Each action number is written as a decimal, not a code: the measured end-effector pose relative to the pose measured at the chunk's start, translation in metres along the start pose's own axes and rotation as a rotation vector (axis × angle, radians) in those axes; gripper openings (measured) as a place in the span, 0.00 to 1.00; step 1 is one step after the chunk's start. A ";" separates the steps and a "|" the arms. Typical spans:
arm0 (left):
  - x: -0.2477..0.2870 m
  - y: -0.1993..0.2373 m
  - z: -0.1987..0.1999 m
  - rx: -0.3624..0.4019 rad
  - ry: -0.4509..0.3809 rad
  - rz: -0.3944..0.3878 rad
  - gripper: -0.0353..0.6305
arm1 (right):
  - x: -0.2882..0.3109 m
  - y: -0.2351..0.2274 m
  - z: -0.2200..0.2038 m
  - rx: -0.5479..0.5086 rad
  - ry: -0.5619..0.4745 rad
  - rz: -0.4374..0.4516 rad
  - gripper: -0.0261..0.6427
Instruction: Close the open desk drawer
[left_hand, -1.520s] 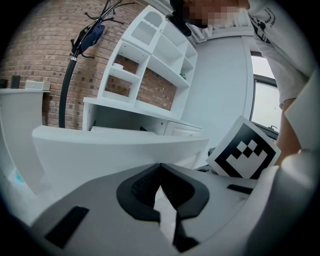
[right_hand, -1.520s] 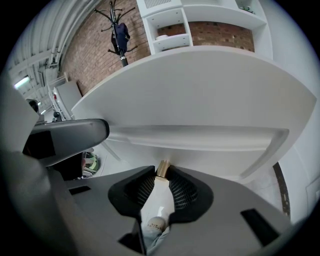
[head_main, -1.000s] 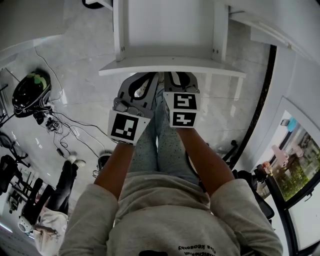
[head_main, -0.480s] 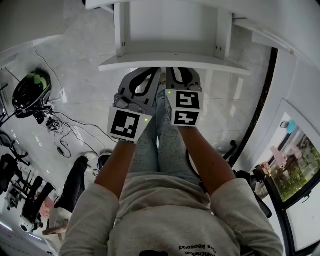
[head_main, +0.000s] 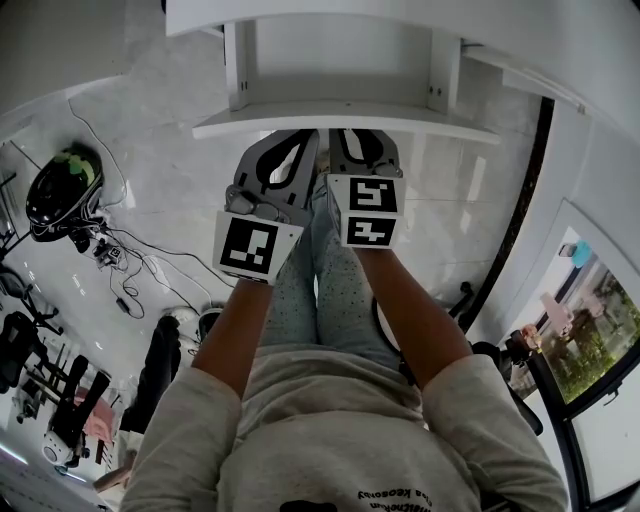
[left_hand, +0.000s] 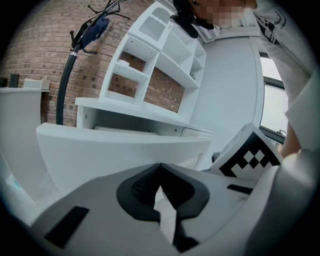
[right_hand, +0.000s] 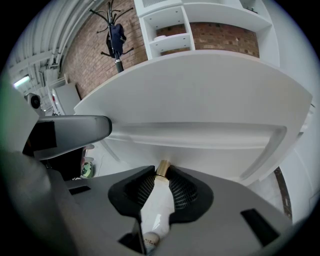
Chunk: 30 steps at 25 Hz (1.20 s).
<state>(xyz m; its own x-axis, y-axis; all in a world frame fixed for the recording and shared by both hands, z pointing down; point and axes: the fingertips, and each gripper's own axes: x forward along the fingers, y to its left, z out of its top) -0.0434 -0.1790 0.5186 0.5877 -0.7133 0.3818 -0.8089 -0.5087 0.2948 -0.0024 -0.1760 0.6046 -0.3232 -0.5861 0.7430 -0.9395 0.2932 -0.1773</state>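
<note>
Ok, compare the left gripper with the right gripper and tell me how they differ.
The right gripper is clamped on a small white bottle with a gold cap; the left gripper has its jaws together on nothing. In the head view the left gripper's marker cube sits tilted, showing one face, while the right gripper's cube shows two faces squarely. Both point side by side at the white drawer front.

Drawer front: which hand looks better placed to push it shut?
Left, probably. The left gripper is shut and empty by the drawer front; the right gripper grips a small white bottle.
</note>
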 end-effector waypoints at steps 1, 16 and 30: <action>0.002 0.002 0.001 -0.002 0.002 0.002 0.08 | 0.003 -0.001 0.002 0.000 0.001 0.001 0.20; 0.031 0.027 0.015 0.021 0.025 0.009 0.08 | 0.030 -0.011 0.035 -0.007 -0.022 -0.001 0.20; 0.046 0.037 0.023 0.030 0.018 0.007 0.08 | 0.042 -0.018 0.052 -0.001 -0.034 -0.009 0.20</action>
<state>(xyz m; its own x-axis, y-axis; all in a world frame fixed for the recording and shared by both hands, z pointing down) -0.0472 -0.2415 0.5270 0.5824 -0.7080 0.3995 -0.8127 -0.5186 0.2658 -0.0053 -0.2455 0.6057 -0.3182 -0.6141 0.7222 -0.9424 0.2881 -0.1702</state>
